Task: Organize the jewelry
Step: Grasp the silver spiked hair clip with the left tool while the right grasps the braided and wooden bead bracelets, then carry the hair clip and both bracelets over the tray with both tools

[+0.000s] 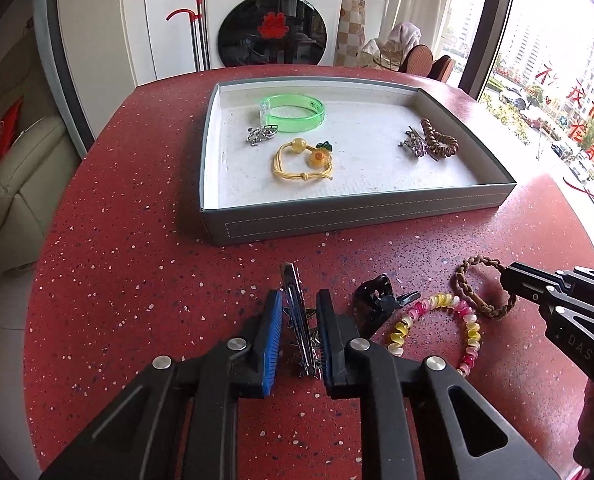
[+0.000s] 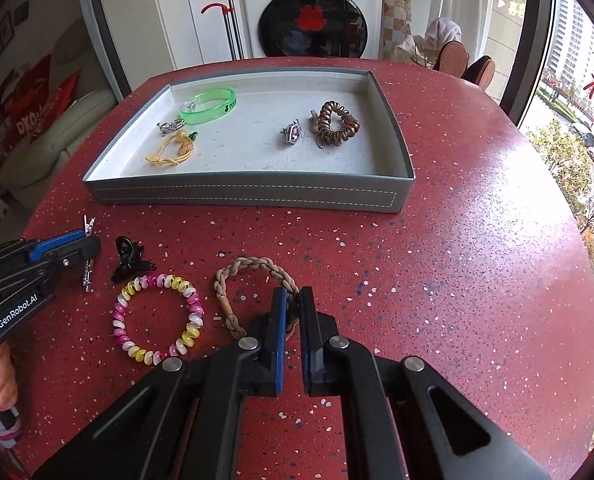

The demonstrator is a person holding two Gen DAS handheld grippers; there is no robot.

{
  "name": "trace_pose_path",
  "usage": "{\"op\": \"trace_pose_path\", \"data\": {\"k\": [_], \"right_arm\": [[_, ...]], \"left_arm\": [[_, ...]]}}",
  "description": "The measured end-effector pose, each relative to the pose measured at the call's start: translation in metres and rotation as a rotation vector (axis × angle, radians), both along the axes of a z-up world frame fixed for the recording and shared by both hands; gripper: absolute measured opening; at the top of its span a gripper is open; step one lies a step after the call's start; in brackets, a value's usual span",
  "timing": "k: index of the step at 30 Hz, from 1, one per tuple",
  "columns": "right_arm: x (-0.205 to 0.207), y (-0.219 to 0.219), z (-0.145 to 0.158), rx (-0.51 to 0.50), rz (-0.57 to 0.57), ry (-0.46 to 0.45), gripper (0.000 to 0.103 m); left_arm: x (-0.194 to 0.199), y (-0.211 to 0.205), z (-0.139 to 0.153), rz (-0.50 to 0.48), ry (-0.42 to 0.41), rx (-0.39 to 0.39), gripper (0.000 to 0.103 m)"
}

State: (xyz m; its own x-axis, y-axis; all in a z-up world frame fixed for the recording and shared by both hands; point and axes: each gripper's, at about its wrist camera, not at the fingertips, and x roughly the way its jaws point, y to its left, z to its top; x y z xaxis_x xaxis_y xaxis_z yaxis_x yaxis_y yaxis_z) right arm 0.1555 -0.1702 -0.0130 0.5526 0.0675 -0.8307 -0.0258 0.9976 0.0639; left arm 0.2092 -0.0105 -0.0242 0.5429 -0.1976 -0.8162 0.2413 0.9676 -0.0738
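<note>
Braided bracelet (image 2: pixel 257 268) between right hand-held gripper (image 2: pixel 293 300) pads

We read "Panasonic" on the washer (image 2: pixel 309 8). The left gripper (image 2: pixel 91 254) carries "GenRobot.AI" on its side, and the right gripper (image 1: pixel 507 280) shows "DAS". Red Chinese characters on the window (image 1: pixel 585 128) are too distorted to read.

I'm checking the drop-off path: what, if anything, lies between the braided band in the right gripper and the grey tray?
Nothing visible does. The right gripper is shut on the braided band, and only bare red tabletop lies between it and the tray's near wall.
</note>
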Motion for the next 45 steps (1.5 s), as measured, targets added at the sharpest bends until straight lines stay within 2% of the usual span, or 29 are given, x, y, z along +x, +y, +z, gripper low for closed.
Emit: {"op": "trace_pose_path", "data": {"k": [16,25,36,45], "right_arm": [[-0.014,-0.003,0.034,0.072,0.004,-0.065,0.007],[-0.006,0.000,0.059,0.101,0.009,-0.116,0.007],[0.031,-0.003,0.085,0.113,0.001,-0.169,0.007],[0.075,-0.020,0.073,0.139,-0.050,-0.138,0.007]], "left_arm": [[-0.017,0.024,0.027,0.007,-0.052,-0.053,0.035],[-0.015,0.025,0.045,-0.004,-0.076,-0.082,0.035],[0.009,0.009,0.069,-0.031,-0.120,-0.090,0.035],[0.050,-0.016,0.073,-0.055,-0.110,-0.088,0.035]]}}
